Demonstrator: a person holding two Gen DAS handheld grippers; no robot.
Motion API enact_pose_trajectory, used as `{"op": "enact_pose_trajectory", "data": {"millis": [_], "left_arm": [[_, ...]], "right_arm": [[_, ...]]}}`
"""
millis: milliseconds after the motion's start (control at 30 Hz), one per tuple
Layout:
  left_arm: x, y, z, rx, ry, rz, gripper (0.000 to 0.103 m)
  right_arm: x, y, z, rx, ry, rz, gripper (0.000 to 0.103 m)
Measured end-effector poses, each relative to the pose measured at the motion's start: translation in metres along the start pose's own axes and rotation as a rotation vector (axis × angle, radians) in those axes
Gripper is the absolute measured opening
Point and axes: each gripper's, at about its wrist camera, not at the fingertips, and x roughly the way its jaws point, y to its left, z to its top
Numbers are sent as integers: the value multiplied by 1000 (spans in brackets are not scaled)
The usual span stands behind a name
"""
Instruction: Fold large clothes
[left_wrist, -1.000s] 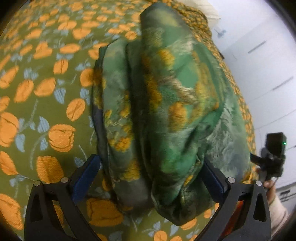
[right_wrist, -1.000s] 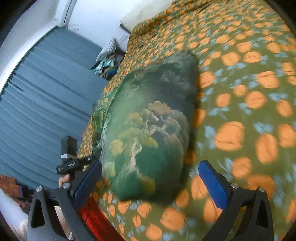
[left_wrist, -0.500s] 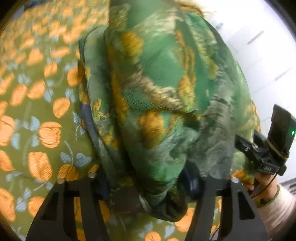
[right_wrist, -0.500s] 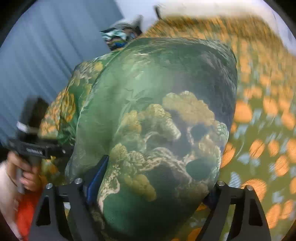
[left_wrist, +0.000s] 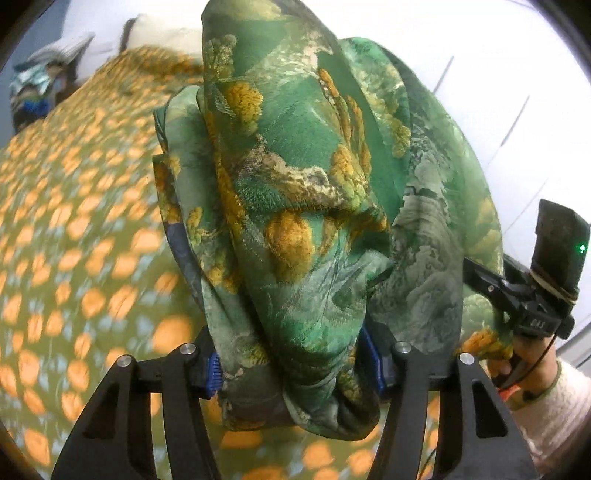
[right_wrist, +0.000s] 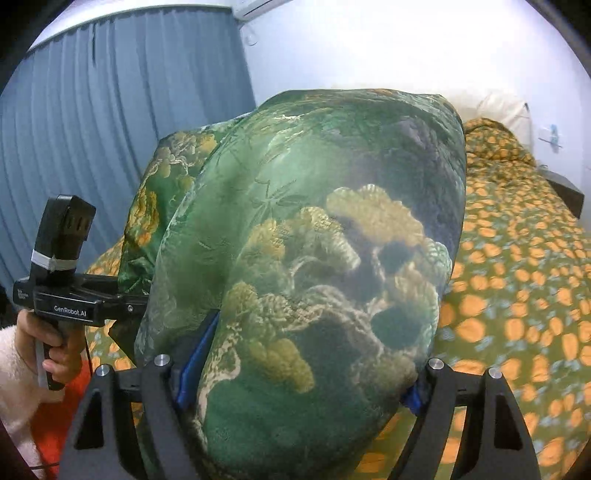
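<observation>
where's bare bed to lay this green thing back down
Bare bedspread lies right of the green garment, up to the pillow. In the left wrist view, more lies left of it. Crowded: clothes pile at the far corner; both grippers clamp the bundle.

Left tongs (left_wrist: 291, 365) clamp green garment (left_wrist: 295, 206) (bedspread (left_wrist: 74, 221) seemingly below).

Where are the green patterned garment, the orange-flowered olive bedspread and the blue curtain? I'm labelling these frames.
green patterned garment (left_wrist: 295, 206): left wrist view, bunched folds above the gripper.
orange-flowered olive bedspread (right_wrist: 517, 295): right wrist view, flat stretch right of the garment.
blue curtain (right_wrist: 110, 129): right wrist view, pleats at upper left.
</observation>
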Motion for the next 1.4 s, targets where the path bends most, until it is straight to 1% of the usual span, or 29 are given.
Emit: {"op": "enact_pose_trajectory", "data": {"millis": [67,100,133,167,200,233,267,300,333,367,400,467,500,533,567,600,667,700,767,833,867,933,967,1033,1100,1167,1233,1333,1400], "left_arm": [[9,-9,9,14,-8,-1,61],[22,-15,16,17,-3,-9,64],[35,-13,21,13,11,-12,74],[52,-13,22,1,37,-9,78],[75,-8,18,-33,70,20,94],[91,-1,12,-55,91,65,101],[102,3,2,-61,113,116,100],[115,7,-13,-53,161,184,95],[117,7,-26,-44,183,213,85],[115,10,-39,-30,191,226,82],[105,9,-53,-9,178,223,82],[85,5,-67,24,134,245,85],[68,0,-74,44,101,273,91],[60,-1,-69,52,70,296,96],[46,-6,-70,60,35,318,98],[28,-13,-71,69,-16,351,100],[8,-21,-69,82,-78,394,102],[-1,-25,-64,87,-107,422,102],[-16,-34,-57,101,-152,473,103],[-32,-43,-52,110,-199,491,103],[-40,-47,-51,107,-221,489,103],[-47,-50,-44,99,-246,475,103],[-51,-52,-43,97,-253,465,103],[-53,-56,-41,93,-260,460,103],[-53,-59,-42,97,-269,468,103],[-56,-65,-42,102,-284,487,103],[-57,-67,-44,105,-305,522,103],[-64,-76,-48,125,-365,606,103],[-68,-83,-51,147,-395,632,103]], "right_arm": [[-5,-23,11,32,-7,-7,80],[-3,-34,16,51,-3,-4,81],[-1,-50,18,83,-4,1,83],[5,-74,18,142,8,12,90],[13,-88,19,190,35,20,102],[22,-111,15,254,77,4,103],[31,-131,8,312,117,-49,103],[38,-149,-4,344,162,-151,103],[39,-154,-12,343,183,-212,103],[37,-160,-23,333,208,-280,103],[31,-161,-34,320,217,-313,103],[14,-156,-50,295,195,-316,103],[8,-151,-52,276,187,-322,103],[1,-146,-54,251,182,-342,103],[-8,-134,-58,205,173,-379,103],[-16,-129,-61,177,161,-394,103],[-41,-105,-61,128,100,-414,103],[-53,-102,-61,117,71,-421,103],[-81,-79,-55,92,-23,-445,103],[-104,-63,-56,90,-93,-474,103],[-114,-56,-55,99,-127,-506,103],[-120,-48,-53,110,-138,-541,103],[-122,-46,-53,107,-134,-545,103],[-125,-42,-53,100,-134,-536,103],[-131,-38,-55,106,-158,-512,103],[-138,-32,-58,114,-182,-490,103],[-140,-28,-59,119,-182,-467,103],[-140,-26,-59,128,-162,-470,103],[-145,-24,-59,149,-180,-460,103]]}}
